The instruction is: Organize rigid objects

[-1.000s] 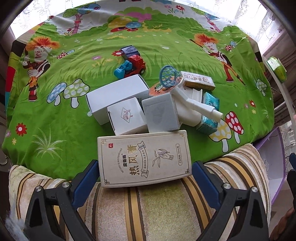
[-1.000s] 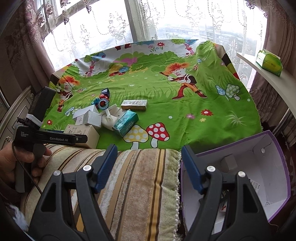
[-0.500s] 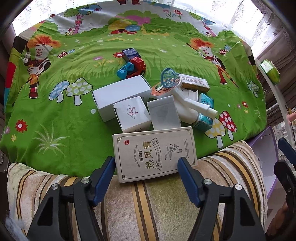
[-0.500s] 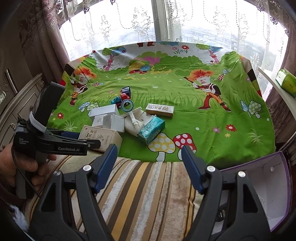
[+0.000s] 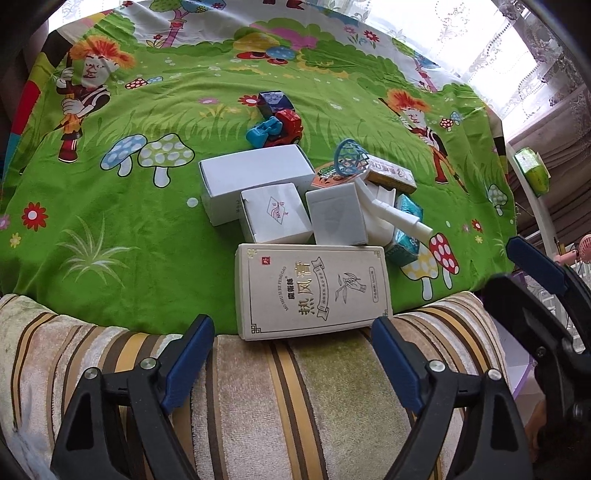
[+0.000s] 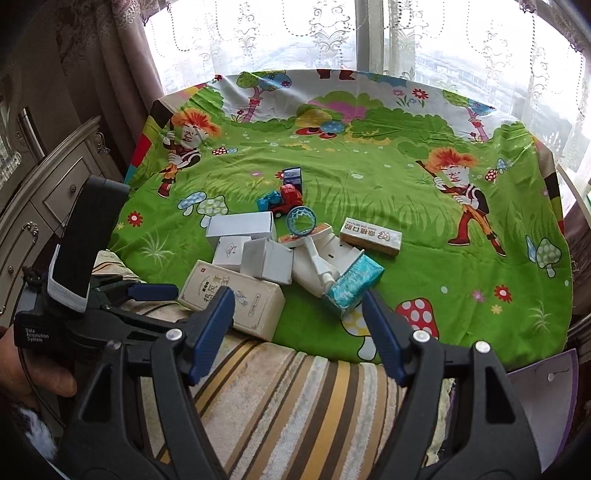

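Note:
A pile of rigid objects lies on the green cartoon cloth (image 5: 147, 258). A beige printed box (image 5: 312, 290) is nearest, also in the right wrist view (image 6: 236, 295). Behind it lie white boxes (image 5: 255, 177), a red and blue toy truck (image 5: 277, 127), a blue hoop (image 5: 349, 157), a white plastic piece (image 5: 391, 218), a teal pack (image 6: 352, 282) and a tan box (image 6: 371, 236). My left gripper (image 5: 293, 356) is open and empty just short of the beige box. My right gripper (image 6: 297, 328) is open and empty, near the teal pack.
A striped cushion (image 5: 277, 406) runs along the near edge under both grippers. A white and purple open box (image 6: 543, 398) sits at the lower right. A green pack (image 5: 533, 173) rests on a shelf at the right. A window with lace curtains (image 6: 332, 33) is behind.
My left gripper has pulled back from the beige box and its jaws have narrowed a little. My right gripper has swung left from the purple box toward the pile.

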`<state>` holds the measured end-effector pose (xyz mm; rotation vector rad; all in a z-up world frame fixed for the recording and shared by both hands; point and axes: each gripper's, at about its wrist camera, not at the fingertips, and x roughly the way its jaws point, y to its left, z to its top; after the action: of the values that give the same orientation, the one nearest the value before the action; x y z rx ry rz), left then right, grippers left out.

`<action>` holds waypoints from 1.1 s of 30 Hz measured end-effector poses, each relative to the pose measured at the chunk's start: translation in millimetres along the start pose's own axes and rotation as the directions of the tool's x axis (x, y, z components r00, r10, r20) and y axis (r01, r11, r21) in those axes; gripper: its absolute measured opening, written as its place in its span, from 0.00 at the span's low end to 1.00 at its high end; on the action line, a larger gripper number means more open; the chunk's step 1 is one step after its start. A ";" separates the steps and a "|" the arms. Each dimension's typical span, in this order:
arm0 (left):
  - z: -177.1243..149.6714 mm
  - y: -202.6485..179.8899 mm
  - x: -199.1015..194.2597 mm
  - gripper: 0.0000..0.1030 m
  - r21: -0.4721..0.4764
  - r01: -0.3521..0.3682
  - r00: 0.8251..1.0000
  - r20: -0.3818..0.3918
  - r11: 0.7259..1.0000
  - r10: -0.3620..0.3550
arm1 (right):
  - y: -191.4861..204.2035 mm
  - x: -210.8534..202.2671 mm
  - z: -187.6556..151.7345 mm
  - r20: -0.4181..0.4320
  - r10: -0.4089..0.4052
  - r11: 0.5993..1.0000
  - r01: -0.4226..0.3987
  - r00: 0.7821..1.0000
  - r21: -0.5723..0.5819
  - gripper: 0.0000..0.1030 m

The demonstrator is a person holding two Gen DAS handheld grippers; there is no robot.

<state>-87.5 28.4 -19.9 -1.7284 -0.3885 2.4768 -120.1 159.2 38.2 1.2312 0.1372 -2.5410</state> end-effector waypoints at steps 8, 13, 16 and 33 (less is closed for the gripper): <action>-8.3 18.9 -10.9 0.87 -0.014 -0.004 1.000 0.023 1.000 0.005 | 27.4 44.0 26.0 -0.086 0.002 0.998 -0.007 0.996 -0.055 0.72; -11.3 27.5 -14.6 0.87 -0.019 -0.004 0.999 0.035 1.000 0.004 | 35.6 77.1 35.7 -0.154 -0.041 0.996 0.028 0.987 -0.086 0.72; -12.1 27.1 -14.5 0.88 -0.016 -0.003 0.999 0.038 1.000 0.004 | 41.0 91.9 37.7 -0.186 -0.052 0.994 0.033 0.981 -0.104 0.72; -10.1 21.9 -15.0 0.88 -0.002 -0.021 0.999 0.042 1.000 0.021 | 15.9 82.4 39.3 -0.117 0.010 1.000 -0.009 0.993 0.009 0.41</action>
<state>-71.3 5.5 -15.3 -1.6929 -0.3779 2.5315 -192.3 116.0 -0.6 1.3814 0.1469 -2.4639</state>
